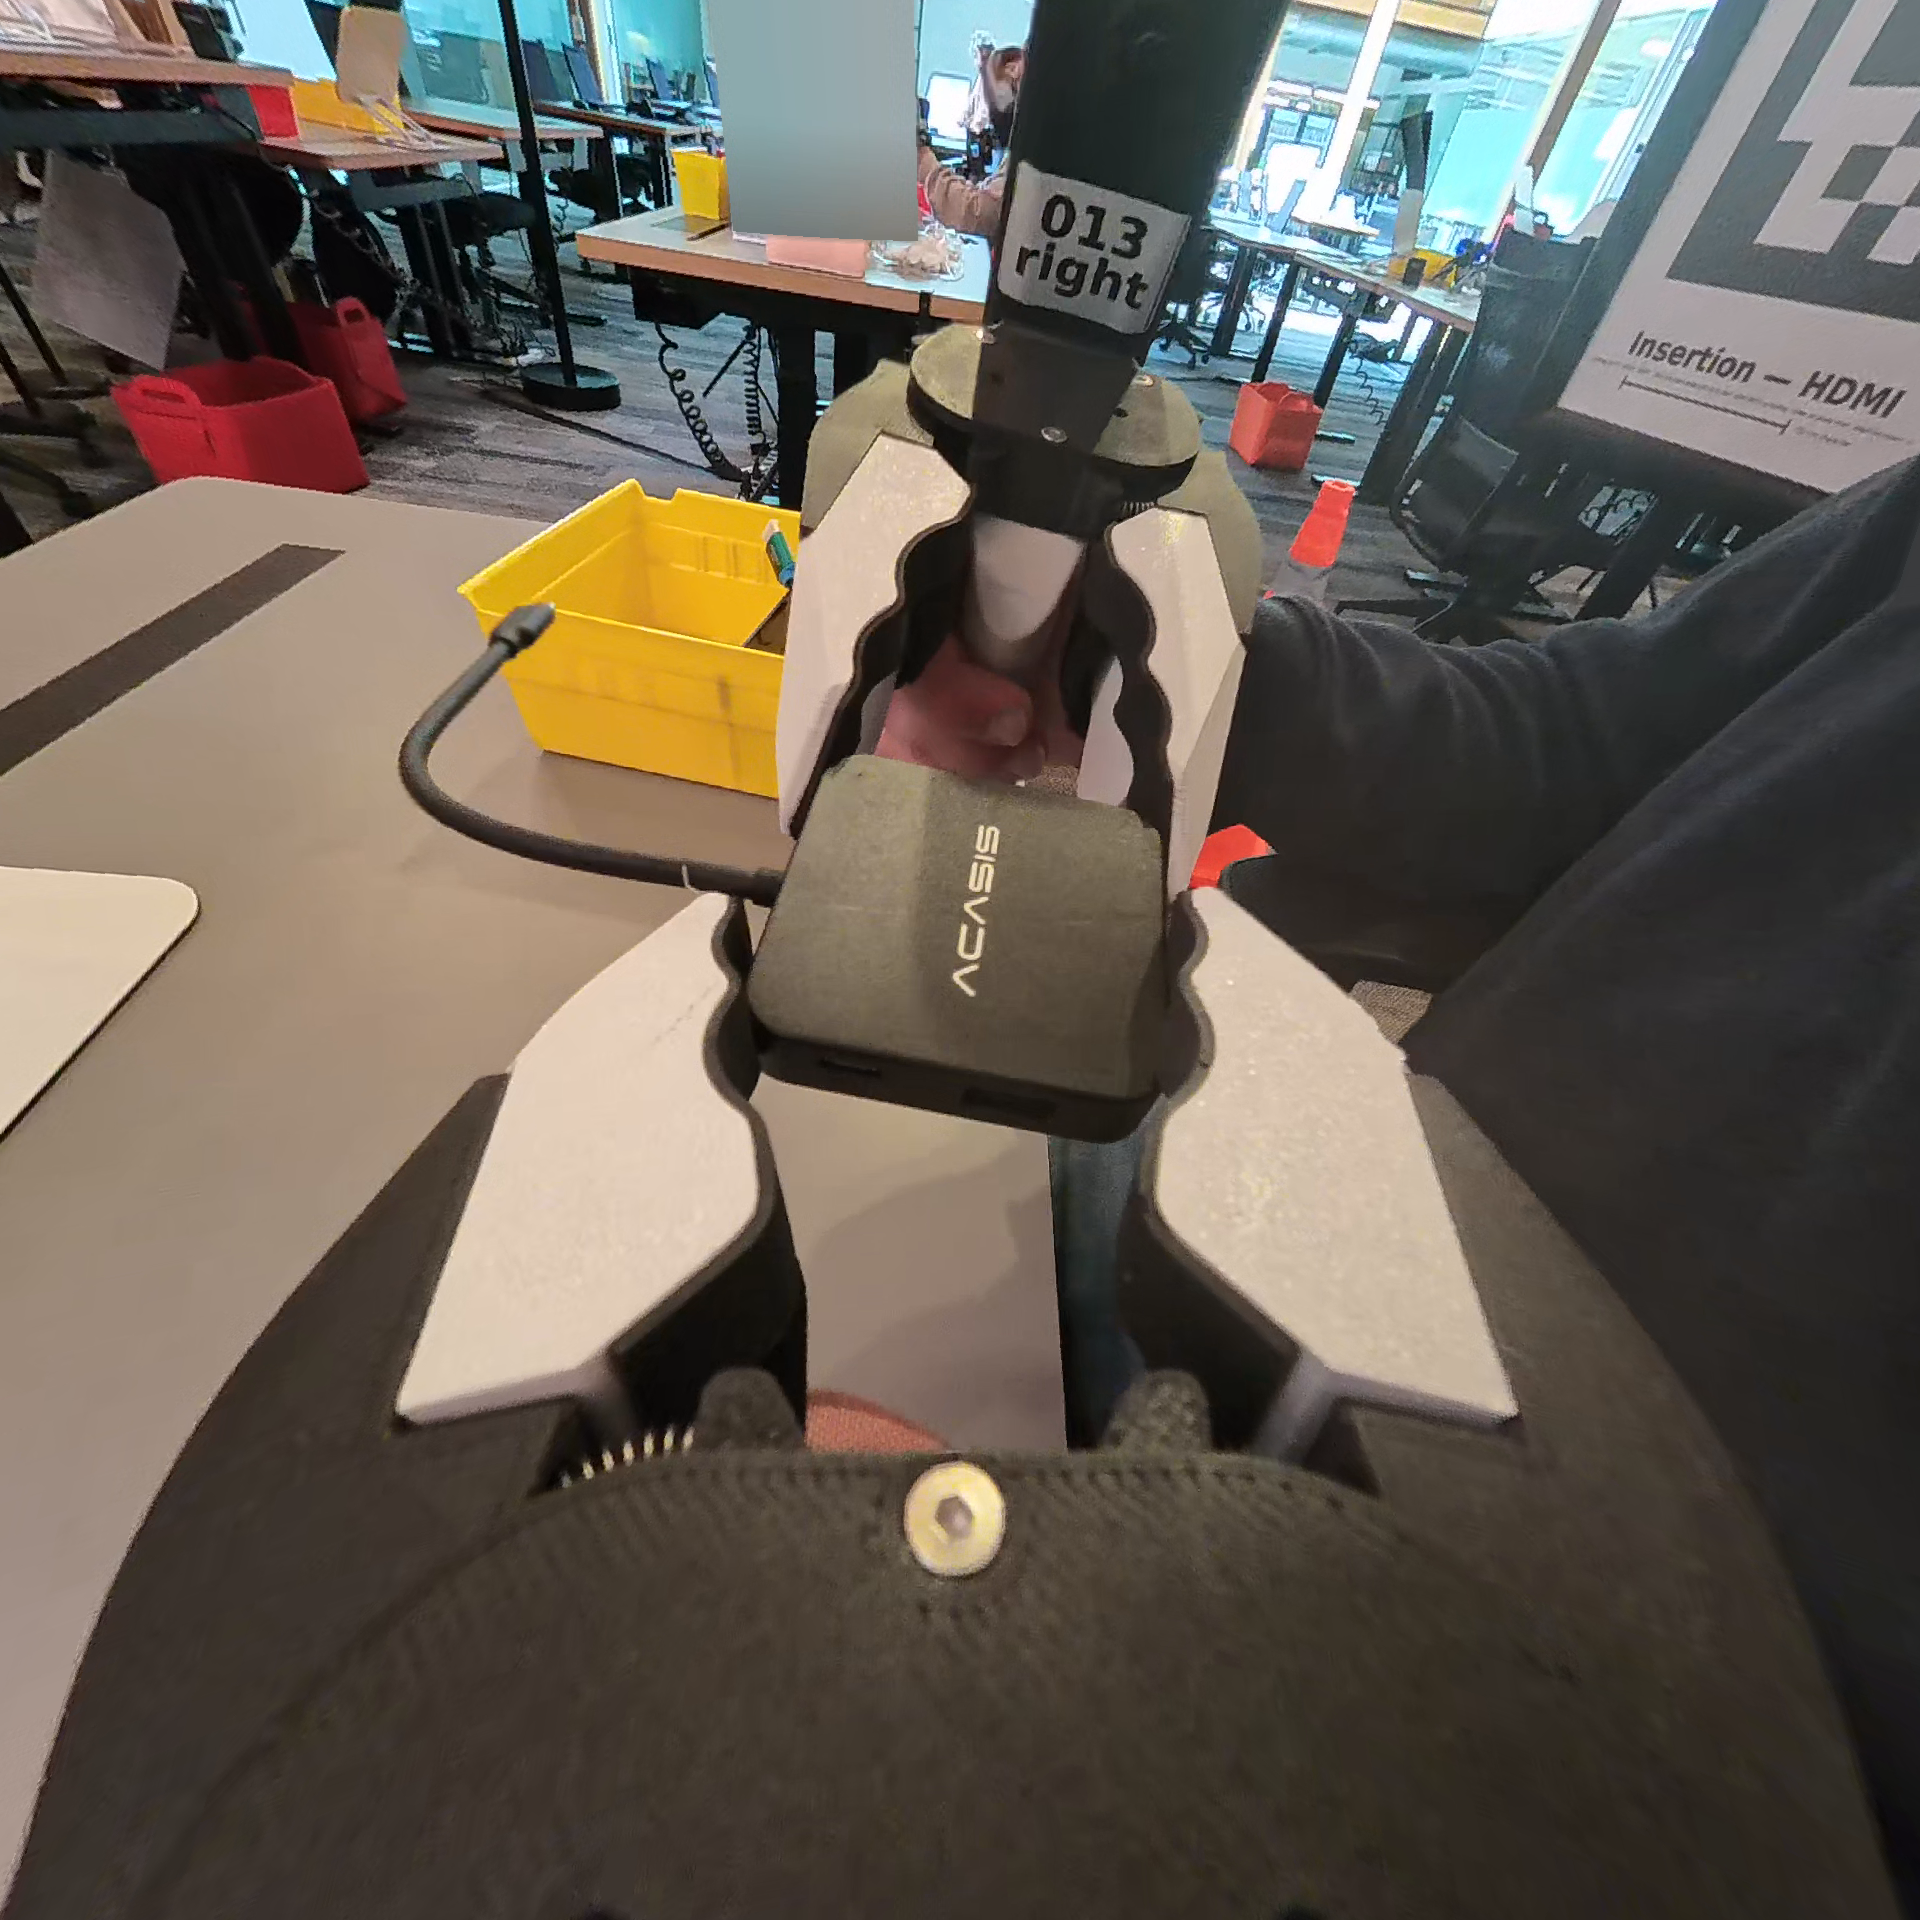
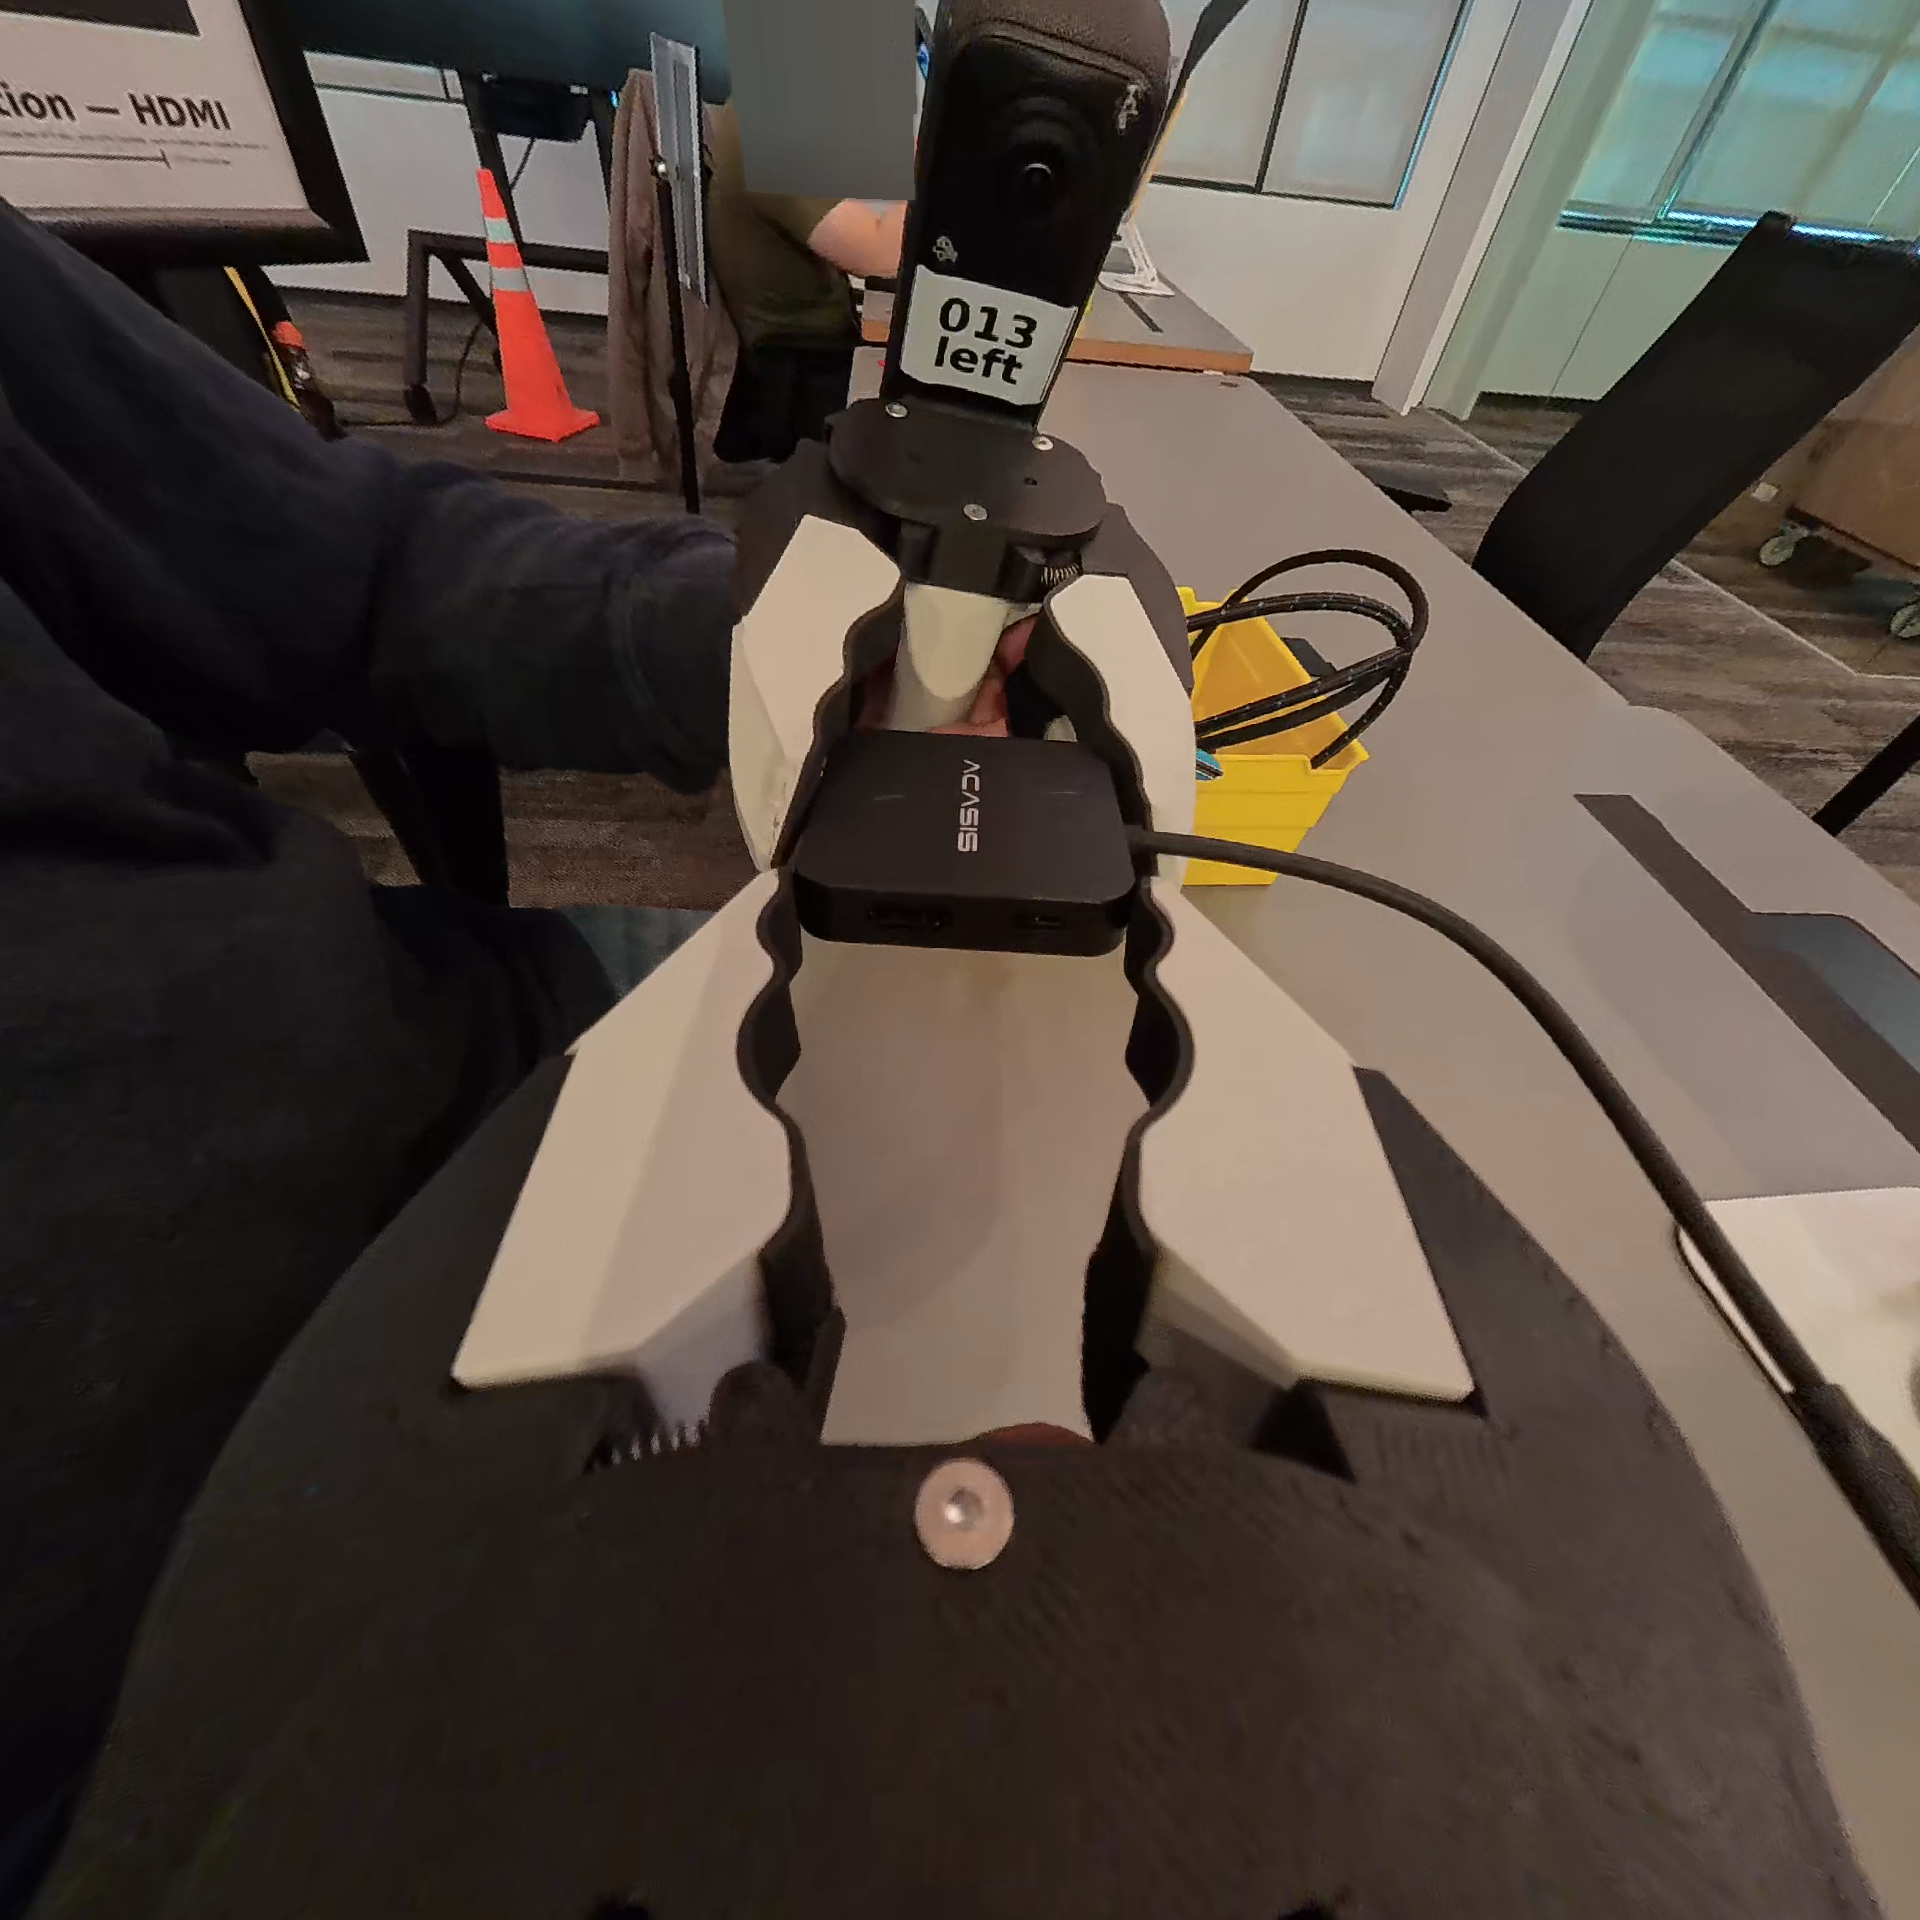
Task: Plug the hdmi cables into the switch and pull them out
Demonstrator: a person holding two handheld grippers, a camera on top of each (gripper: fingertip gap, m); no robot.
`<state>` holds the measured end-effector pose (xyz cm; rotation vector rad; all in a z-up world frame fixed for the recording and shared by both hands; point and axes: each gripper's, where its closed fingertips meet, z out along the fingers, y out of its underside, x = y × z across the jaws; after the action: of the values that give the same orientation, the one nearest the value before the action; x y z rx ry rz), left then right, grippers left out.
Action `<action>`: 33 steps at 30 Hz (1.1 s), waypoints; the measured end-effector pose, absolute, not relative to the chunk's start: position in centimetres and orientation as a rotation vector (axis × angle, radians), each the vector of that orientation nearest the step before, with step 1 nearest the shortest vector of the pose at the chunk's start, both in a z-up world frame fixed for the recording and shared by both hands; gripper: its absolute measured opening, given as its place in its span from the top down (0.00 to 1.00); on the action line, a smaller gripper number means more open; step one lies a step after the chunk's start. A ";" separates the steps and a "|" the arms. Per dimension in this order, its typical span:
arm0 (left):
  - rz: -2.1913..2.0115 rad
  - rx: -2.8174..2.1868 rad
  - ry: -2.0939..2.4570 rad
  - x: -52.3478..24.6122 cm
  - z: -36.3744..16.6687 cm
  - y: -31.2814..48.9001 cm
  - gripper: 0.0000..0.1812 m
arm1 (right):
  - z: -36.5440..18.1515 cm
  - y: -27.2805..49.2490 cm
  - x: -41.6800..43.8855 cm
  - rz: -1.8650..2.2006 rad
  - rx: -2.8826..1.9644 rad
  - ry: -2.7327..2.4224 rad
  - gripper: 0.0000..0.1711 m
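Note:
A black switch box (image 1: 935, 935) is held in the air over the grey table's (image 1: 260, 1039) near edge, between both grippers. My left gripper (image 1: 956, 935) clamps its two sides from the near end. My right gripper (image 2: 961, 894) faces it and clamps the same box (image 2: 961, 821) from the other end. Both port faces show two empty ports each (image 1: 997, 1101) (image 2: 909, 920). The box's own black cable (image 1: 488, 800) curls left with its plug end raised; in the right wrist view it runs off to the lower right (image 2: 1507, 997). Black braided HDMI cables (image 2: 1320, 623) lie coiled in a yellow bin (image 2: 1278, 800).
Another yellow bin (image 1: 623, 675) stands on the table behind the box. A white pad (image 1: 62, 987) lies on the table, also in the right wrist view (image 2: 1818, 1278). A person's dark sleeve (image 1: 1558, 779) reaches in. An orange cone (image 2: 525, 332) and a black chair (image 2: 1662, 436) stand nearby. Only a small space, under 4 cm, lies between the two pairs of fingers.

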<state>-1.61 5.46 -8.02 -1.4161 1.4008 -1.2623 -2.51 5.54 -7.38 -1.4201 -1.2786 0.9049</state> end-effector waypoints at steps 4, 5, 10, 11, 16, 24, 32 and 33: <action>-1.269 -1.421 1.402 -1.7 -8.1 5.5 0.59 | -7.4 5.6 -2.5 0.904 -1.427 -1.277 0.64; -1.265 -1.418 1.400 -1.7 -8.0 5.5 0.58 | -7.4 5.7 -2.4 0.898 -1.433 -1.272 0.64; -1.269 -1.408 1.334 -2.3 -6.8 6.3 0.52 | -6.8 6.6 -0.9 0.846 -1.464 -1.230 0.64; -1.265 -1.400 1.316 -2.5 -6.5 6.5 0.53 | -6.7 7.0 -0.2 0.817 -1.480 -1.217 0.64; -1.237 -1.395 1.253 -3.9 -5.7 7.9 0.61 | -5.3 10.0 6.7 0.620 -1.615 -1.078 0.64; -1.184 -1.420 1.202 -4.7 -5.8 9.5 0.78 | -9.3 14.8 27.0 0.157 -2.199 -0.637 0.64; -1.159 -1.477 1.207 -4.4 -6.8 10.0 0.80 | -17.0 14.9 36.1 0.102 -2.668 -0.388 0.64; -1.157 -1.487 1.209 -4.3 -7.0 10.0 0.80 | -18.2 14.6 36.2 0.131 -2.737 -0.392 0.64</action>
<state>-4.32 10.02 -7.00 -1.4871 1.2087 -1.1574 36.20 14.58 -18.16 -2.7373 -0.3919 0.1308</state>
